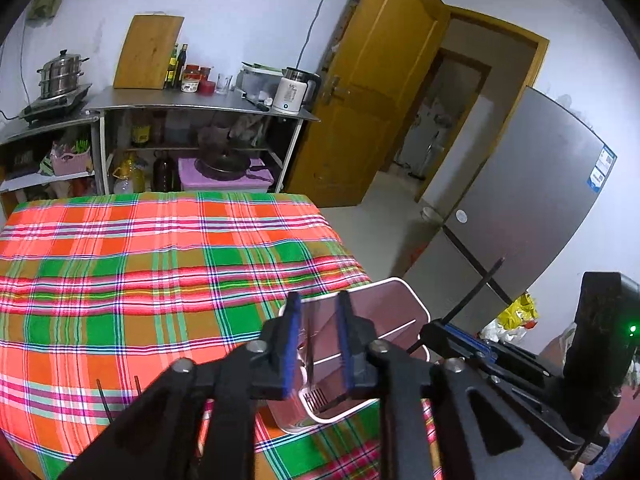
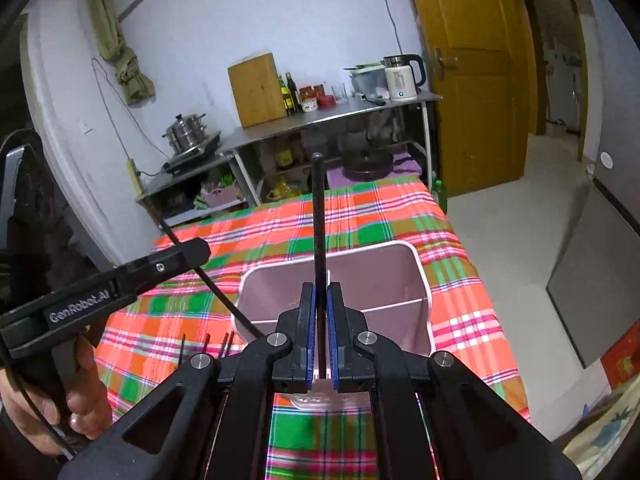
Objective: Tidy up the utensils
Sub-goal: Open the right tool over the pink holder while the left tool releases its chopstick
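A pink utensil holder (image 2: pixel 400 280) with a divider stands on the plaid tablecloth (image 2: pixel 360 216); it also shows in the left wrist view (image 1: pixel 384 312). My right gripper (image 2: pixel 321 336) is shut on a black chopstick (image 2: pixel 318 216) that stands upright over the holder. A second black chopstick (image 2: pixel 208 276) slants by the left gripper's body (image 2: pixel 120 280). My left gripper (image 1: pixel 320 344) is open above the holder's near rim, with a thin utensil tip (image 1: pixel 308 356) between its fingers, not clamped. The black chopstick (image 1: pixel 476 292) in the right gripper sticks up at the right.
Several thin dark sticks (image 2: pixel 206 344) lie on the cloth left of the holder, also in the left wrist view (image 1: pixel 105 400). Behind the table is a steel shelf (image 1: pixel 192 100) with kettle, bottles and pots. A wooden door (image 1: pixel 380 80) and a fridge (image 1: pixel 520 208) stand right.
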A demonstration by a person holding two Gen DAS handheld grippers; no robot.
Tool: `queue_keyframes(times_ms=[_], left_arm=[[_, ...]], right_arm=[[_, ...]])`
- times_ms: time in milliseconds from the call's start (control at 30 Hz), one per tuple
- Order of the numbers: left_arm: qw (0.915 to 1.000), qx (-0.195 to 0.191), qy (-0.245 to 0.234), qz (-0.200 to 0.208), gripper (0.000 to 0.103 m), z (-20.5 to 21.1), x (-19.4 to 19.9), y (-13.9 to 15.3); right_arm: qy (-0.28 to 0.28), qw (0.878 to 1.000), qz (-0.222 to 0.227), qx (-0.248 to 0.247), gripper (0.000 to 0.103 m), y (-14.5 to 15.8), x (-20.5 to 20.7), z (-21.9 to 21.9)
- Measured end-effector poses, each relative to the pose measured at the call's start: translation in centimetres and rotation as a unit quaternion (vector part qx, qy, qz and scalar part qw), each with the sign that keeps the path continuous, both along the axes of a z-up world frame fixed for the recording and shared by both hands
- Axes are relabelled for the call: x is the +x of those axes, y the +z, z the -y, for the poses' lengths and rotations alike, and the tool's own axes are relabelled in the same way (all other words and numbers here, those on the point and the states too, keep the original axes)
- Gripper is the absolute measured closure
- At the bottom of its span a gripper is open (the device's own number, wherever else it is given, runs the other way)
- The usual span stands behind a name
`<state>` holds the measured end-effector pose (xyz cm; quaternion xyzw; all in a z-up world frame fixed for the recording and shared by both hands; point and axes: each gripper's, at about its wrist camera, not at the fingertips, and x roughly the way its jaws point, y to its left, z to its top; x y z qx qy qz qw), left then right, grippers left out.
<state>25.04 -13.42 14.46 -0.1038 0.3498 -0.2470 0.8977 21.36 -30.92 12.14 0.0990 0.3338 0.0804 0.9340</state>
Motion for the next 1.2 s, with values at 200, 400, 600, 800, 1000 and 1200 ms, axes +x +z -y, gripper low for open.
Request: queue_keyframes(times_ms=[200,400,600,800,1000,1200], left_arm=[[0.9998,-0.005,0.005,0.017,0.070,-1.2,-1.1,0.8],[0.9991,-0.010,0.019,0.036,0.065,-3.7,-3.5,1.7],[0.9977,-0.010,0.048,0.046,0.062,-7.5,-6.8,0.9],[0.9956,0.010,0.088,0.032,0.063,-11.5,-9.4,-2.3],[0.9932,0.026,0.113,-0.007,0.063,-14.4,-11.1,-6.9],[0.9893,0.032,0.131,-0.056,0.073,-15.8,-11.1,-11.5]], right_arm=[[-0.004,1.000,0.019,0.006,0.088,1.1,-0.9,0.1],[-0.005,0.999,0.046,0.008,0.078,2.7,-3.0,-0.2],[0.007,0.998,0.066,0.012,0.077,3.1,-6.5,-1.8],[0.032,0.998,0.051,0.008,0.077,0.9,-8.7,-4.7],[0.070,0.997,0.022,0.003,0.077,-2.3,-9.6,-8.0],[0.102,0.995,-0.013,-0.004,0.080,-5.4,-9.1,-10.8]])
